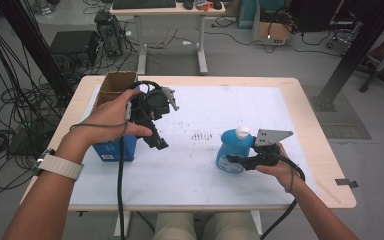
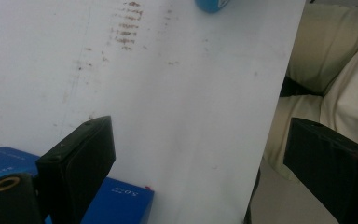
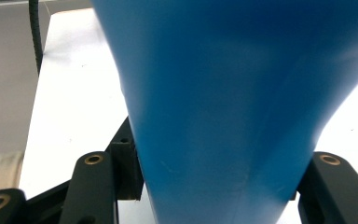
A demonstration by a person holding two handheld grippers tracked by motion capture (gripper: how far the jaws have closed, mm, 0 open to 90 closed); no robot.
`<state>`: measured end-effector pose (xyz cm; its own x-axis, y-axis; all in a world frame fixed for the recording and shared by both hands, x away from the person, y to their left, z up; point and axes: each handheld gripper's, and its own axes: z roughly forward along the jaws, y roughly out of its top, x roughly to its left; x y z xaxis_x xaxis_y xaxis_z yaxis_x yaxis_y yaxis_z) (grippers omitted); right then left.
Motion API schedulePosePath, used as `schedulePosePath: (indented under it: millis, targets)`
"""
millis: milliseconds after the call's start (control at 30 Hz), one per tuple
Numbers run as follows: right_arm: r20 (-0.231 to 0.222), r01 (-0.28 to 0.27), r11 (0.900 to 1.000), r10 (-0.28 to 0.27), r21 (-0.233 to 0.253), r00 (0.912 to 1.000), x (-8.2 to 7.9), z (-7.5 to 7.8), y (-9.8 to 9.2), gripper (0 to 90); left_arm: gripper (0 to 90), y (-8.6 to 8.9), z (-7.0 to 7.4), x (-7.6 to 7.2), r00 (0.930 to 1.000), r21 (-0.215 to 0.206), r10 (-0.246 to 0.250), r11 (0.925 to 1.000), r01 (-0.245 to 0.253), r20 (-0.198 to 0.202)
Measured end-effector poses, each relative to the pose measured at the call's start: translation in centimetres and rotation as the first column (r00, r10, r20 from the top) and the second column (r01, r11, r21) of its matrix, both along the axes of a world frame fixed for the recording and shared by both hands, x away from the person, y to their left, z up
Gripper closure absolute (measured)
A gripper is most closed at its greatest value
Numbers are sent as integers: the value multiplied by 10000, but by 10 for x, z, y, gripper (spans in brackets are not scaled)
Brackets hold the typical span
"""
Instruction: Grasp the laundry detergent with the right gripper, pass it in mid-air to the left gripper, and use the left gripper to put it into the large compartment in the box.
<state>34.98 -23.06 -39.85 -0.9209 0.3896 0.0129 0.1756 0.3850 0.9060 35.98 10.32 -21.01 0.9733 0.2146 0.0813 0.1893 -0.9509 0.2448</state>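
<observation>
The white-topped table [image 1: 190,165] is overlooked from above by the high view. Its surface [image 2: 168,93] is viewed obliquely by the left gripper view. The blue plastic bottle [image 3: 233,102], seen small from above [image 1: 231,150], is viewed closely by the right gripper view.

A lab: cable bundles [image 1: 10,100] on the floor, a computer tower [image 1: 111,32], black frame struts [image 1: 360,45].

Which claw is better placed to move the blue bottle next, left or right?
Probably the right claw: its jaws already sit on both sides of the blue bottle. The left claw is open, away from it, near the blue box.
</observation>
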Motion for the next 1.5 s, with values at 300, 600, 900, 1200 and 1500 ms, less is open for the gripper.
schedulePosePath:
  millis: [300, 600, 900, 1200, 1500]
  targets:
    - [-107, -65, 10000, 65, 65, 9999, 1, 0, 0, 432, 92, 0, 1, 0, 10000, -51, 34, 10000, -34, 38]
    - [-53, -148, 9999, 148, 88, 9999, 3, -1, 0, 431, 92, 0, 1, 0, 10000, -19, -13, 10000, 13, 18]
    - [-78, -175, 9998, 176, 77, 9998, 3, 0, -1, 430, 92, 1, 1, 0, 10000, -30, 10, 10000, -10, 29]
    - [-117, -186, 9998, 186, 59, 9998, 4, 0, 0, 429, 92, 0, 2, 0, 10000, -34, 14, 10000, -14, 38]
    - [-122, -264, 9996, 265, 37, 9996, 4, 0, -1, 429, 92, 0, 1, 0, 10000, -75, 14, 10000, -13, 56]
